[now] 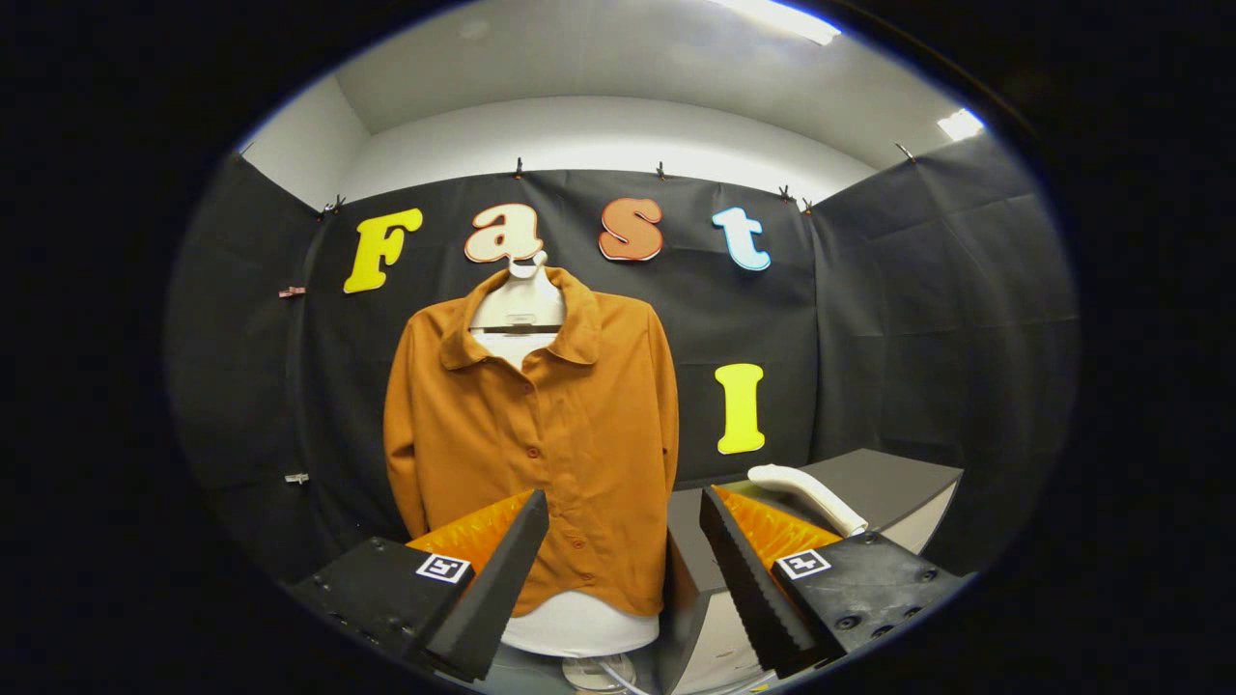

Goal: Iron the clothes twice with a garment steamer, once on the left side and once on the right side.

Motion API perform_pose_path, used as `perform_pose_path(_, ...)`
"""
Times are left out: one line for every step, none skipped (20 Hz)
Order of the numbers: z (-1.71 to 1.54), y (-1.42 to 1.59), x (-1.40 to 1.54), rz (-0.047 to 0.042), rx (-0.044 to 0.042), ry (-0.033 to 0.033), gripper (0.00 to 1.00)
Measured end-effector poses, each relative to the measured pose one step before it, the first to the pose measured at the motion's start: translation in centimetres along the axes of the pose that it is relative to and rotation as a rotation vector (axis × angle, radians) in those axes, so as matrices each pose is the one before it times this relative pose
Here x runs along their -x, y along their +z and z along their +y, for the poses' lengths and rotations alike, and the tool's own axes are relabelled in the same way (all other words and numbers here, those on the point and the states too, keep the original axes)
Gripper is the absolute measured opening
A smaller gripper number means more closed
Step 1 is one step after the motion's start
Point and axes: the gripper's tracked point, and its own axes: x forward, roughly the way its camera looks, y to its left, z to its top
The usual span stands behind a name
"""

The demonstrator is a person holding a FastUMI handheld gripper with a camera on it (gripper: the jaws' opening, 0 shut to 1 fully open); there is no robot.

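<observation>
Gripper (623, 541): two fingers spread wide apart, nothing held between them. Each finger carries a small square marker tag on its block.

Shirt (541, 434): rust-orange, long-sleeved, collared, buttoned down the front. It hangs straight ahead of the fingers and well beyond them, facing the gripper. The left fingertip overlaps the lower hem on one side; the rest of the hem shows in the gap between the fingers. Sleeves hang down at both sides.

Dress form (579, 623): white, wearing the shirt. Its neck shows inside the open collar and its lower body shows below the hem, between the fingers. A round base and a pale cord sit under it, low in the gap.

Steamer (809, 494): white, with a curved handle-like body, lying on its side. It sits beyond the right finger, to the right of the shirt and apart from it.

Table (898, 487): dark grey top with pale sides, holding the steamer. It stands to the right of the dress form, behind the right finger.

Backdrop: black cloth walls, clipped along the top edge; white wall and ceiling lights above.
</observation>
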Motion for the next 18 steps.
perform_pose_path(-1.309, 0.117, -1.059, -0.00199, -0.00374, -0.00772, 0.99)
perform_pose_path(-1.38, 0.132, -1.136, -0.00087, -0.00269, -0.00926, 0.99)
perform_pose_path(-1.403, 0.065, -1.079, 0.0021, 0.00021, -0.01245, 0.99)
perform_pose_path(-1.507, -0.007, -1.067, 0.00364, 0.00129, -0.01482, 0.99)
perform_pose_path(-1.512, -0.024, -0.854, 0.00136, 0.00037, -0.01411, 0.99)
perform_pose_path(-1.315, 0.093, -0.899, 0.00059, -0.00047, -0.01233, 0.99)
perform_pose_path(-1.324, -0.164, -0.904, 0.00379, 0.00025, -0.01106, 0.99)
perform_pose_path(-1.219, -0.239, -0.881, 0.00567, 0.00056, -0.01178, 0.99)
perform_pose_path(-1.336, -0.338, -0.777, 0.00822, 0.0009, -0.0158, 0.99)
perform_pose_path(-1.217, -0.328, -0.779, 0.01022, 0.00154, -0.01481, 0.99)
perform_pose_path(-1.229, -0.448, -0.744, 0.01241, -0.00018, -0.01445, 0.99)
perform_pose_path(-1.216, -0.42, -0.832, 0.01445, -0.00159, -0.01547, 0.99)
perform_pose_path(-1.103, -0.47, -0.781, 0.01519, -0.00366, -0.01335, 0.99)
perform_pose_path(-0.917, -0.419, -0.774, 0.01271, -0.00597, -0.00694, 0.99)
perform_pose_path(-0.763, -0.35, -0.773, 0.01126, -0.00497, -0.00515, 0.99)
perform_pose_path(-0.687, -0.332, -0.875, 0.01271, -0.00197, -0.00116, 0.98)
perform_pose_path(-0.601, -0.543, -0.858, 0.01475, 0.00068, -0.0004, 0.98)
perform_pose_path(-0.556, -0.439, -0.993, 0.01793, 0.00204, -0.00125, 0.98)
